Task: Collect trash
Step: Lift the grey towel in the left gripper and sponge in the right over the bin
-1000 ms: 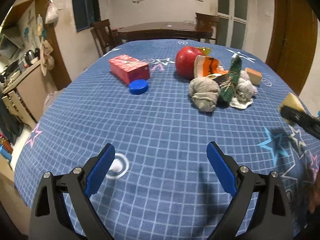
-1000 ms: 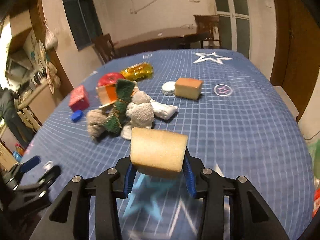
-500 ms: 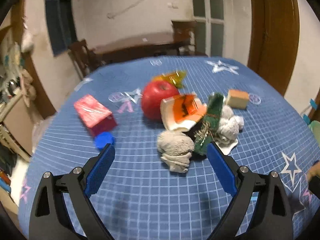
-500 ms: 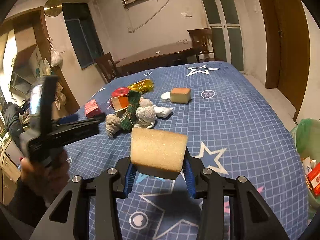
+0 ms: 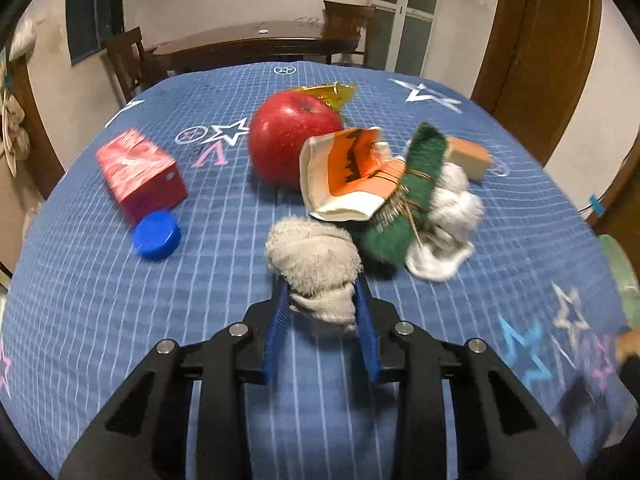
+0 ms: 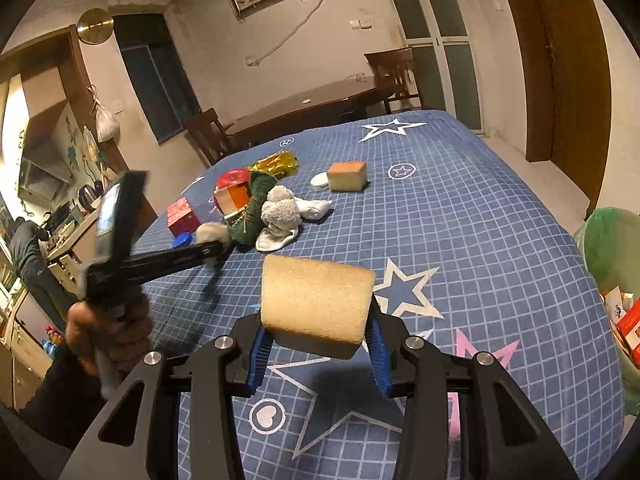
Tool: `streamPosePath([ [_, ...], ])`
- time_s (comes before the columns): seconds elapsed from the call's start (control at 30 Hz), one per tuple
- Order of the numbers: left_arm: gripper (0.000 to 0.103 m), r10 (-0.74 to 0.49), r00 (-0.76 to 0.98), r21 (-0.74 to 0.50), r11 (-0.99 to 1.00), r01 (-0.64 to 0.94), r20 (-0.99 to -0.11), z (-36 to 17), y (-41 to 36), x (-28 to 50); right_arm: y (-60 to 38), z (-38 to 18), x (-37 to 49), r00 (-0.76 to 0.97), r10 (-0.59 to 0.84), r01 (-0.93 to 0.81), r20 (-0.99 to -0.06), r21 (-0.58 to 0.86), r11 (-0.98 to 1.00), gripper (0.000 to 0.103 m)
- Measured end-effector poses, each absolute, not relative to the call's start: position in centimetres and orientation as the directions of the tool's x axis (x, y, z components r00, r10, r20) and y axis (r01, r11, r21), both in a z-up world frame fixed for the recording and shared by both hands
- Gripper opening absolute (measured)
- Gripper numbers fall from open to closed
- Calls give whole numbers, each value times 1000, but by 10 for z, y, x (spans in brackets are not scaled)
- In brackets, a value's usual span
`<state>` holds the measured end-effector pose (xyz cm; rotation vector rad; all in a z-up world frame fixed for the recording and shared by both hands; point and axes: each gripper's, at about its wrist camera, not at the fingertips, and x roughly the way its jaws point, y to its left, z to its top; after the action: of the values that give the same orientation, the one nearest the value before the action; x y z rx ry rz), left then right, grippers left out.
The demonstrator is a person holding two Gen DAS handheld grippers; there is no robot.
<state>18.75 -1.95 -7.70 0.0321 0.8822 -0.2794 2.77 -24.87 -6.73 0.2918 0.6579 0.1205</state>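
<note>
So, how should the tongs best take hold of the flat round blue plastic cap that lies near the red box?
Grip the flat round blue plastic cap across its rim, coming down from above. It lies flat and low on the blue checked tablecloth, so only the thin edge offers two opposite faces. Put the fingers on its left and right sides, because the red cardboard box stands close behind it.

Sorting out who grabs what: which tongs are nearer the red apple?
Left. The left tongs grip a grey sock just before the apple; the right tongs hold a sponge far back.
</note>
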Motion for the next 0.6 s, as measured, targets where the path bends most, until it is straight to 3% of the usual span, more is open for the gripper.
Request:
streamPosePath([
  [0.27, 31, -235, 582, -103, 963, 251, -778, -67, 25, 114, -244, -74, 22, 765, 200, -24, -612, 284, 959, 43],
  [0.37, 48, -179, 593, -55, 974, 222, -785, -75, 24, 118, -239, -80, 26, 750, 205, -26, -628, 282, 959, 43],
  [0.47, 52, -171, 572, -76, 979, 188, -802, -87, 24, 125, -233, -84, 28, 741, 197, -28, -642, 263, 964, 43],
  [0.6, 64, -162, 607, -72, 983, 170, -778, -80, 25, 129, -229, -89, 34, 727, 175, -25, -664, 229, 973, 43],
])
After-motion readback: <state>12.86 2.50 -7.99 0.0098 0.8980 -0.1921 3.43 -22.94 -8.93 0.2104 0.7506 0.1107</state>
